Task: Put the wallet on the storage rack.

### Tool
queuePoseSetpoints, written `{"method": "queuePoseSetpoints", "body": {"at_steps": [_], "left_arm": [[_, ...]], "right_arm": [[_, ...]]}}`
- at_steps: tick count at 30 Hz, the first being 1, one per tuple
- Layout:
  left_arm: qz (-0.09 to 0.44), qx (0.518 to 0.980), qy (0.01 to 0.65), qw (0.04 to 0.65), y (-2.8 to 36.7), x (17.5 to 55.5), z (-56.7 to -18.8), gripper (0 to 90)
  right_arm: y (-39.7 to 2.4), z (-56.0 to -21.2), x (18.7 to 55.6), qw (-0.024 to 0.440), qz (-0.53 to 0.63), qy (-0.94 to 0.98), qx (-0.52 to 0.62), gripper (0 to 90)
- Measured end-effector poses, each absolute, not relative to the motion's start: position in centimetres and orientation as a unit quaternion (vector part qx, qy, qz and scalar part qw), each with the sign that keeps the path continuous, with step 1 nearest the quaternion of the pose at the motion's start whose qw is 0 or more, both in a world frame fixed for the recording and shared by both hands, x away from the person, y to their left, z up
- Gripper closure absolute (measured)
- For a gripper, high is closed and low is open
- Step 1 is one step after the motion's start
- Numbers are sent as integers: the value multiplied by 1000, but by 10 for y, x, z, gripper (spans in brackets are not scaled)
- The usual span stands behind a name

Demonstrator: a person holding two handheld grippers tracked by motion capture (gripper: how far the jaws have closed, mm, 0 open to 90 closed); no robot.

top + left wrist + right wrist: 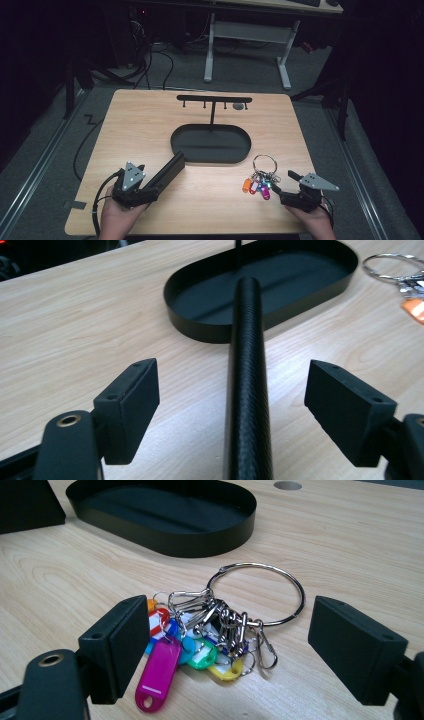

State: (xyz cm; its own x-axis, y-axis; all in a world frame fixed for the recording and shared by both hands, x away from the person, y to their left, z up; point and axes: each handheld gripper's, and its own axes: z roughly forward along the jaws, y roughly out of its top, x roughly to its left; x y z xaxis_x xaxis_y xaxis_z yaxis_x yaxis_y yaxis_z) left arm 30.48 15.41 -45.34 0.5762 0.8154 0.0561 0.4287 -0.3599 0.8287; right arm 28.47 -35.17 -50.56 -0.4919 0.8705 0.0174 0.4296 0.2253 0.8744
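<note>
The worktop carries a black oval tray at its middle, with a slim T-shaped hook stand rising from the tray's far side. A long black textured bar lies slanting from the tray's near-left rim toward the left hand-held gripper. In the left gripper view the bar runs straight up between the spread jaws, and neither pad touches it.

Near the front right, just off the tray, lies the key ring: a big steel loop with clips and coloured tags in orange, magenta, green, yellow and blue. The right hand-held gripper sits just beside the tags, its jaws spread wide. In the right gripper view the bunch rests flat on the wood between the pads, untouched.

To my eye both tools stand ready to grasp. The next move seems to be closing the right jaws on the ring or clip cluster, which lies flat and loose, so a low, careful pinch is needed. The tray's rim is close, but nothing blocks the approach.
</note>
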Motion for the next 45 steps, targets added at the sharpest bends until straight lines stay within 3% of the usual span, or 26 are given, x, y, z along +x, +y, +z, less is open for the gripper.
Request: {"method": "queuePoseSetpoints", "body": {"at_steps": [4,7,17,24,35,43,45], "left_arm": [[229,806,387,385,150,313,-450,203],[207,818,385,373,149,318,-449,142],[174,858,354,329,142,327,-447,162],[145,872,353,306,142,335,-446,236],[101,900,345,246,137,342,-436,431],[98,909,340,222,133,349,-433,505],[102,907,343,220,131,350,-432,576]], "right_arm": [[-357,-504,286,249,445,738,441,178],[-360,-501,283,252,456,725,450,180],[-364,-499,274,277,446,710,469,184],[-365,-506,274,266,440,713,477,183],[-361,-507,274,257,445,721,465,170],[-360,-507,277,251,447,722,465,170],[-358,-508,277,251,446,726,458,170]]}}
